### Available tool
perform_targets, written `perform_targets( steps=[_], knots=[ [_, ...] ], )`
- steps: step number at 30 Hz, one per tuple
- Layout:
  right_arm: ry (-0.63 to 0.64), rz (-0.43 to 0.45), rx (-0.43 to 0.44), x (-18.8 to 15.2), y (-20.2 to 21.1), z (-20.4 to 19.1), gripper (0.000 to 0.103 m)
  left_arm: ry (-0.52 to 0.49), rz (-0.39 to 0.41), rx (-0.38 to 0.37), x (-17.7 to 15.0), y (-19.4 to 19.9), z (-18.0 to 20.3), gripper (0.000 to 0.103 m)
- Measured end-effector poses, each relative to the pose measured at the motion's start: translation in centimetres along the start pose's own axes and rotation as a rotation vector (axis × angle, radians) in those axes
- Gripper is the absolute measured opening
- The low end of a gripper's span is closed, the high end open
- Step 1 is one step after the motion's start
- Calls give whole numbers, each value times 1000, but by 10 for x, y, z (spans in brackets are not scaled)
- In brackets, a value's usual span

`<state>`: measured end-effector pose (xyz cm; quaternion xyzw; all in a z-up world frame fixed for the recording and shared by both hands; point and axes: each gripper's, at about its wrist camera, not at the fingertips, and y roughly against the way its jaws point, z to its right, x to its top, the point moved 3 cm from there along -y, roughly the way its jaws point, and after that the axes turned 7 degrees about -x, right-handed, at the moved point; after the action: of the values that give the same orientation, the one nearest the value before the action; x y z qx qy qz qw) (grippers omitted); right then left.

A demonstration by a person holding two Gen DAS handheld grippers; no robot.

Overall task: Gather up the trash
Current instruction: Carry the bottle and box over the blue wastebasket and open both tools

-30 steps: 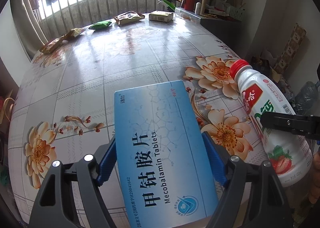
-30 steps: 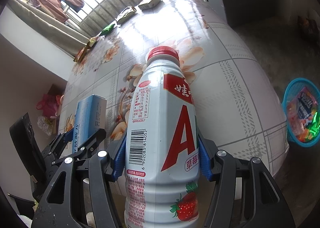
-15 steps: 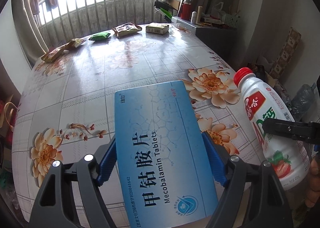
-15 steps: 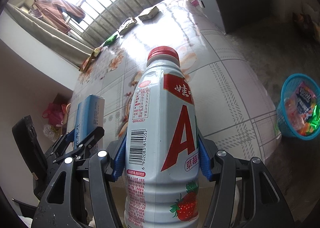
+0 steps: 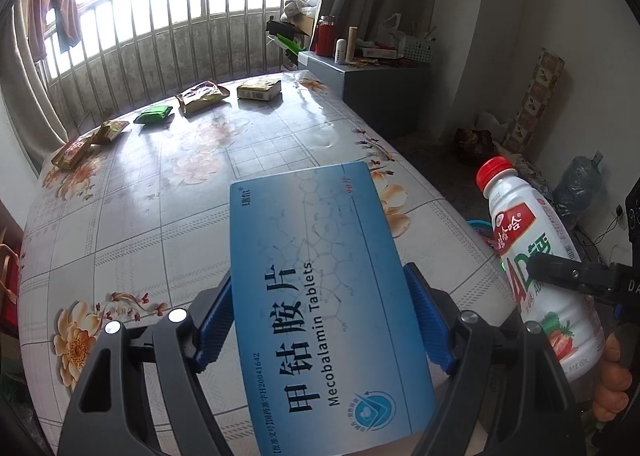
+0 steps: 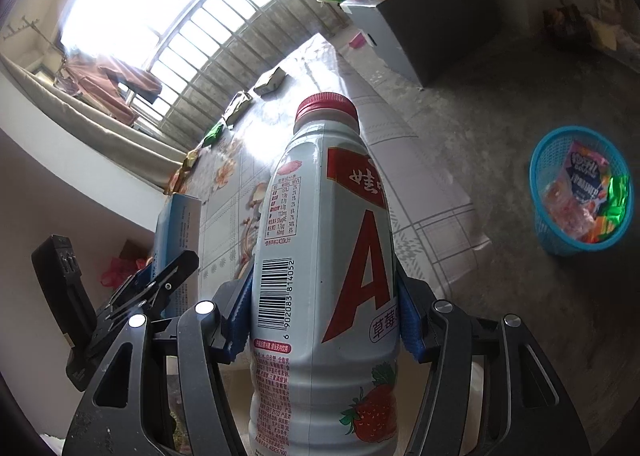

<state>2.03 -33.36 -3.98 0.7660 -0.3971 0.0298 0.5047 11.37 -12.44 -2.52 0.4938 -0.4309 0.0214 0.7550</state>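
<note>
My left gripper [image 5: 320, 320] is shut on a blue Mecobalamin tablet box [image 5: 320, 296] and holds it above the near end of the floral table [image 5: 160, 196]. My right gripper [image 6: 324, 320] is shut on a white strawberry drink bottle [image 6: 320, 256] with a red cap; the bottle also shows at the right of the left wrist view [image 5: 536, 268]. The tablet box appears edge-on at the left of the right wrist view [image 6: 178, 232]. A blue trash basket [image 6: 580, 192] with wrappers inside stands on the floor to the right, below the bottle's level.
Several snack packets lie along the table's far edge: a green one [image 5: 154, 114], a tan one [image 5: 202, 96], a yellow box [image 5: 259, 89] and two at far left [image 5: 86, 140]. A grey cabinet [image 5: 384, 92] with clutter stands behind the table. Window bars run behind.
Both grippers have lifted and pulled back from the table with their loads. The right gripper has swung right, so the blue basket now sits nearer the middle of its view.
</note>
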Motion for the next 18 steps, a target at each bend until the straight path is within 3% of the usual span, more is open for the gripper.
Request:
perform_targets(
  steps=[11,18],
  knots=[
    [-154,92,-17,-8,44,79,56,-148,-28,-141,28,-23,100,77],
    [-268,118,-76,-14,57,141,56,-219,-112,-232,38,-67,169,77]
  ],
)
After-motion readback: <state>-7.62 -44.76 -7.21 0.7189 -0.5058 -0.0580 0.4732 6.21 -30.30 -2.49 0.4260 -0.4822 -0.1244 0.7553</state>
